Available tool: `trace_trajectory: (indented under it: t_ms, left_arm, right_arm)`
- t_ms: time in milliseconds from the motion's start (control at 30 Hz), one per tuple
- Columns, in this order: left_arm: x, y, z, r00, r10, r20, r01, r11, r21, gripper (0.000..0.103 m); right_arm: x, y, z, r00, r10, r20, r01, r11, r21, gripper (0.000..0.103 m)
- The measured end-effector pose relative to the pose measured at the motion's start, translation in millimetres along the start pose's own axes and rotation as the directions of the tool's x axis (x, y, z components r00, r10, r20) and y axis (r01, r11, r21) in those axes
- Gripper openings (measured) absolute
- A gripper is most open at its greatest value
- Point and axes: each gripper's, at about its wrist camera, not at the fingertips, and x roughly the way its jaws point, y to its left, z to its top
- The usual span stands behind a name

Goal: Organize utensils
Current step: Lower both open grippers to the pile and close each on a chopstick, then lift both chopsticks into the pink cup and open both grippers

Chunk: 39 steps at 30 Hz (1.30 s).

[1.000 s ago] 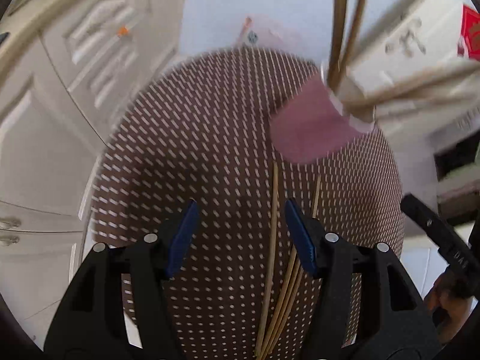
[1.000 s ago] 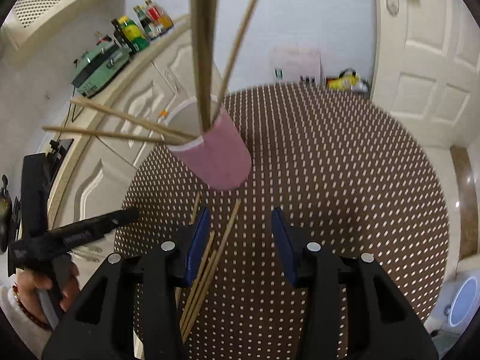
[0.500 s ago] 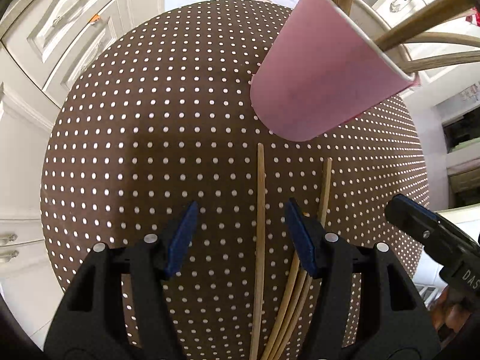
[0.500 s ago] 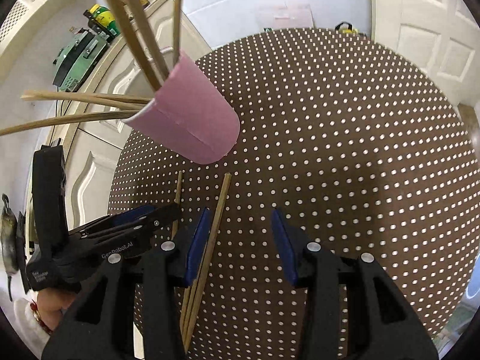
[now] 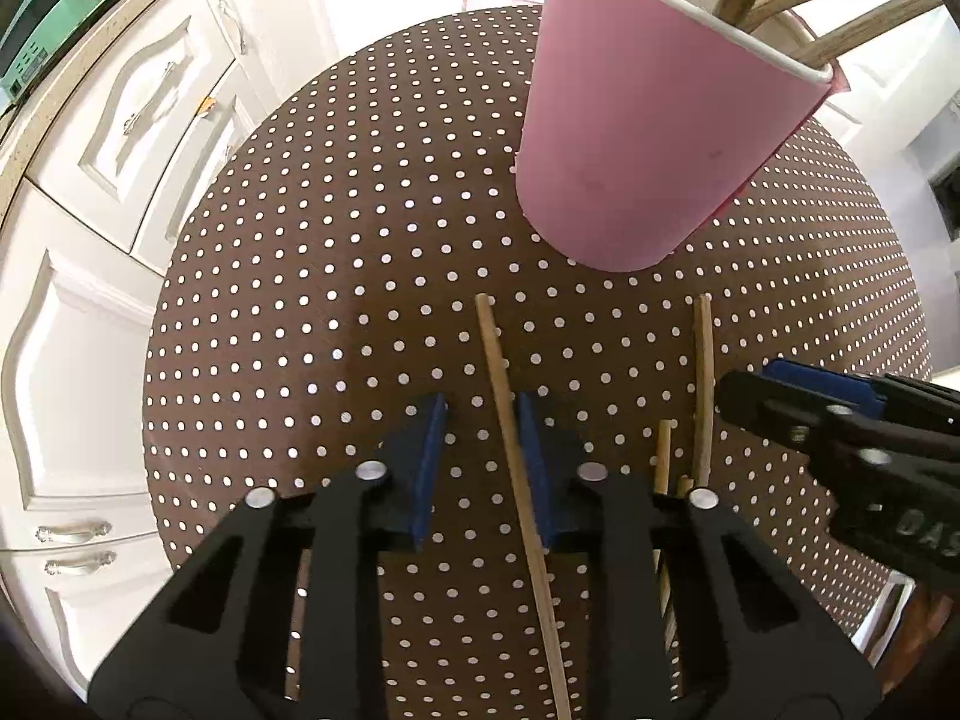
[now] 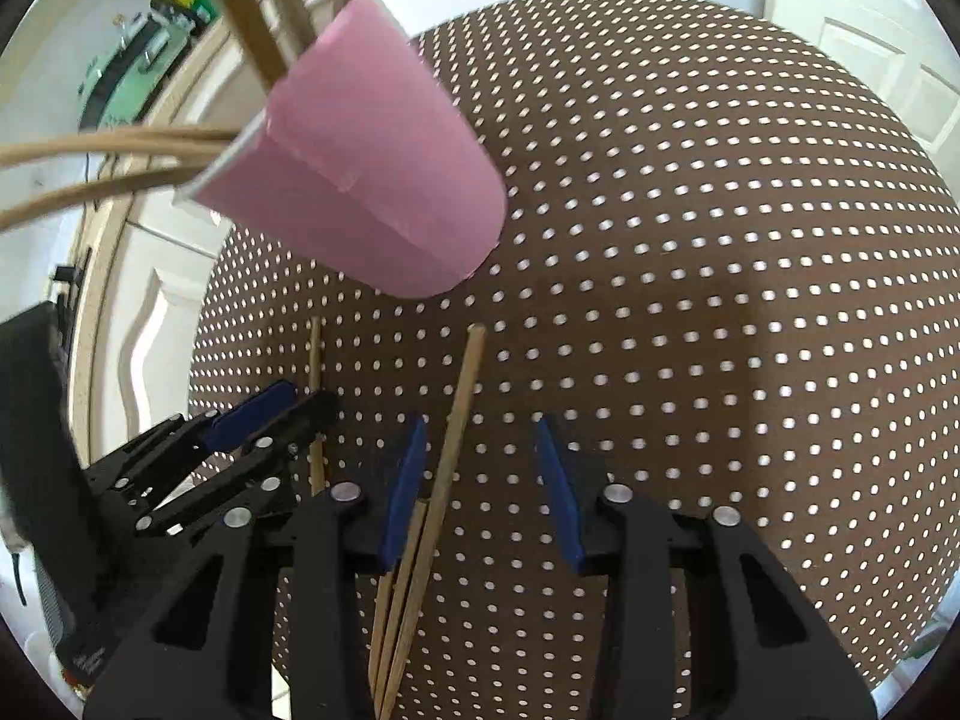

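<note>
A pink cup [image 5: 648, 138] holding several wooden chopsticks stands on the brown dotted round table [image 5: 300, 300]; it also shows in the right wrist view [image 6: 372, 192]. My left gripper [image 5: 480, 420] is low over the table, jaws narrowed around one loose chopstick [image 5: 510, 456] that lies between them, close to the right pad. Other loose chopsticks [image 5: 702, 384] lie to its right. My right gripper [image 6: 480, 438] is open, low over the table, with a bundle of chopsticks [image 6: 444, 456] lying just inside its left finger [image 6: 408, 480]. The left gripper shows in that view [image 6: 288, 414].
White cabinets with drawers [image 5: 120, 138] stand left of the table. A green appliance [image 6: 126, 78] and bottles sit on the counter. A white door [image 6: 888, 30] is at the far right. The table's edge curves close on the left.
Both grippers have dropped lower and moved closer to the cup. My left gripper's jaws have narrowed around one loose chopstick. The right gripper stays open.
</note>
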Motion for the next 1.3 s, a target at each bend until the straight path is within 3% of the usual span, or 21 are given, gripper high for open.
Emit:
trace_trajectory:
  t_ms: [133,267,600,767,867,1100,1300]
  left_arm:
    - [-1.0,15.9,-2.8,0.999,-0.042,-0.013,0.041,0.999,-0.034,0.009]
    - [-1.0,29.7,-3.7,0.995,-0.093,-0.027,0.091,0.994,-0.069,0.006]
    - [-18.2,53.8,-12.8,0.983,-0.183,-0.005,0.181,0.974,-0.136,0.005]
    - [-36.5,58.3,-11.3,0.978,-0.207,0.025,0.208,0.968,-0.138,0.005]
    - [-44.2,51.8,-9.9,0.976,-0.215,0.038,0.218,0.967,-0.131,0.005]
    - [-67.0,45.7,-12.6,0.963,-0.255,0.081,0.263,0.960,-0.095,0.005]
    - [-100.9,28.0,-9.2,0.943,-0.302,0.137,0.309,0.950,-0.033,0.005]
  right_arm:
    - [8.9,7.4,4.2,1.000,-0.007,-0.016,0.007,1.000,-0.016,0.020]
    - [17.6,19.1,8.3,0.999,-0.030,-0.025,0.029,0.999,-0.041,0.012]
    - [29.2,33.5,15.7,0.993,-0.113,-0.040,0.110,0.992,-0.070,0.008]
    - [33.7,35.6,15.6,0.995,-0.096,-0.027,0.094,0.994,-0.056,0.006]
    - [27.7,23.4,14.3,0.999,-0.042,-0.022,0.042,0.999,0.006,0.005]
    - [-12.1,18.7,2.5,0.997,0.031,0.076,-0.033,0.999,0.030,0.004]
    - [-58.7,23.9,-8.5,0.980,0.058,0.192,-0.059,0.998,-0.002,0.004]
